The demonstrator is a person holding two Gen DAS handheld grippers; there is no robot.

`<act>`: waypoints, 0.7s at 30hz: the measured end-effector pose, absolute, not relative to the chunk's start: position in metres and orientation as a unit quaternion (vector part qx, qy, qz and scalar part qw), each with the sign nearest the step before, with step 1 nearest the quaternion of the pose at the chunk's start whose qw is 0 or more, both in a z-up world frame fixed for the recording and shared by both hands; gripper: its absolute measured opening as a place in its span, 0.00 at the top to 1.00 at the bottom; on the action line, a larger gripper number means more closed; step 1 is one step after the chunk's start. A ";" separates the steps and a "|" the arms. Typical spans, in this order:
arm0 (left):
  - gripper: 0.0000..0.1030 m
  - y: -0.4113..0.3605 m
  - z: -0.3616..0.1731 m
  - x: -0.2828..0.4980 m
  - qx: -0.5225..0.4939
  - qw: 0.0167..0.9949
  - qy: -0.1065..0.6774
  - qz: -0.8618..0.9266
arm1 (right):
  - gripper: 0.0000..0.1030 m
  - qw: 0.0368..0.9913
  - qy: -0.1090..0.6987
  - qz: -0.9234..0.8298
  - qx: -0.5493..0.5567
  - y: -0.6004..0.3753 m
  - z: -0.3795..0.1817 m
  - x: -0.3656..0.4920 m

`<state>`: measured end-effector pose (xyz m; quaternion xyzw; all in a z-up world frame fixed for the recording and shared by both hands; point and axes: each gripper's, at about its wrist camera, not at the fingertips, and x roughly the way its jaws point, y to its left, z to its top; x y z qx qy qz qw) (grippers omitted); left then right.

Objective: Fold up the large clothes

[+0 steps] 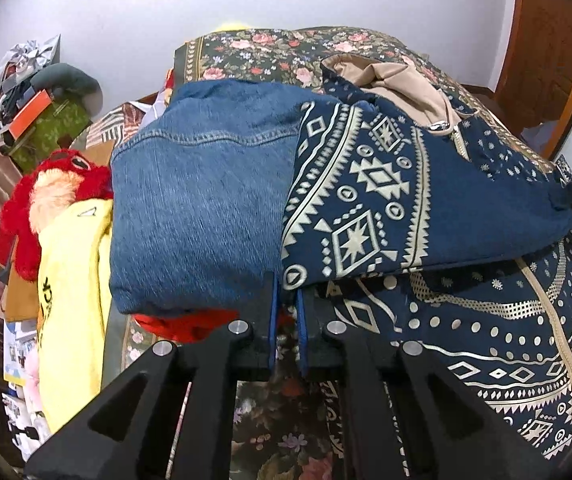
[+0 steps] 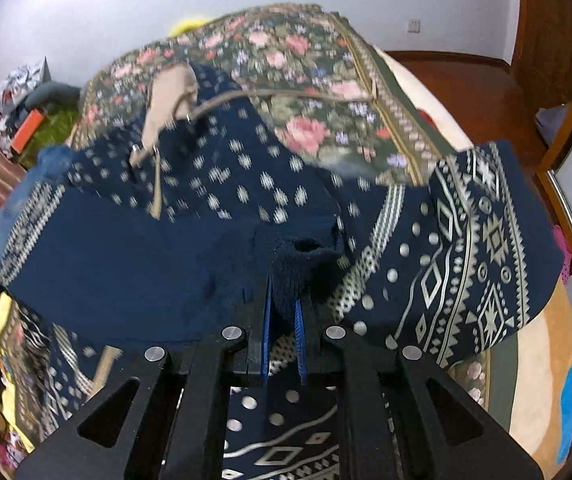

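Observation:
A navy jacket [image 1: 366, 184] with a cream geometric print, beige lining and a zipper lies across the floral bedspread [image 1: 253, 52]. One layer of it is lifted and stretched over the rest. My left gripper [image 1: 287, 286] is shut on the lower left corner of that lifted layer, its blue pads nearly touching. In the right wrist view, my right gripper [image 2: 283, 292] is shut on a bunched dark knit edge of the same jacket [image 2: 145, 260]. The patterned cloth hangs to both sides of it. The picture there is blurred.
Folded blue jeans [image 1: 205, 200] sit right beside the jacket on the left, over something red. A red plush toy [image 1: 65, 184] and a yellow garment [image 1: 73, 280] lie further left. Clutter [image 1: 37, 96] is piled by the wall. Wooden floor [image 2: 466, 80] shows beyond the bed.

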<state>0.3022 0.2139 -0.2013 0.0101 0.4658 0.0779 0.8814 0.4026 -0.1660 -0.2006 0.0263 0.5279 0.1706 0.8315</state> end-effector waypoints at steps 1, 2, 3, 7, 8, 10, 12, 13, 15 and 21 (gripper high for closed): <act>0.91 0.214 -0.202 0.302 0.009 0.881 0.467 0.079 | 0.91 0.827 0.534 0.171 0.028 -0.167 -0.205 0.402; 0.90 0.214 -0.203 0.301 0.008 0.880 0.468 0.080 | 0.91 0.822 0.541 0.173 0.030 -0.167 -0.208 0.402; 0.88 0.215 -0.204 0.301 0.008 0.879 0.469 0.081 | 0.91 0.816 0.550 0.175 0.031 -0.168 -0.213 0.402; 0.77 0.216 -0.205 0.297 0.011 0.876 0.474 0.086 | 0.74 0.799 0.579 0.162 0.020 -0.168 -0.221 0.401; 0.70 0.215 -0.205 0.295 0.013 0.875 0.476 0.085 | 0.66 0.795 0.585 0.157 0.017 -0.169 -0.222 0.401; 0.60 0.213 -0.204 0.291 0.017 0.874 0.478 0.080 | 0.61 0.794 0.587 0.158 0.012 -0.171 -0.219 0.398; 0.49 0.208 -0.202 0.286 0.028 0.876 0.476 0.076 | 0.57 0.793 0.586 0.163 0.009 -0.173 -0.214 0.395; 0.46 0.205 -0.200 0.283 0.034 0.877 0.473 0.075 | 0.54 0.793 0.586 0.165 0.009 -0.175 -0.211 0.392; 0.40 0.198 -0.196 0.279 0.042 0.880 0.468 0.071 | 0.52 0.797 0.580 0.168 0.008 -0.177 -0.204 0.388; 0.34 0.176 -0.170 0.277 0.041 0.893 0.446 0.051 | 0.52 0.824 0.537 0.178 0.009 -0.187 -0.166 0.375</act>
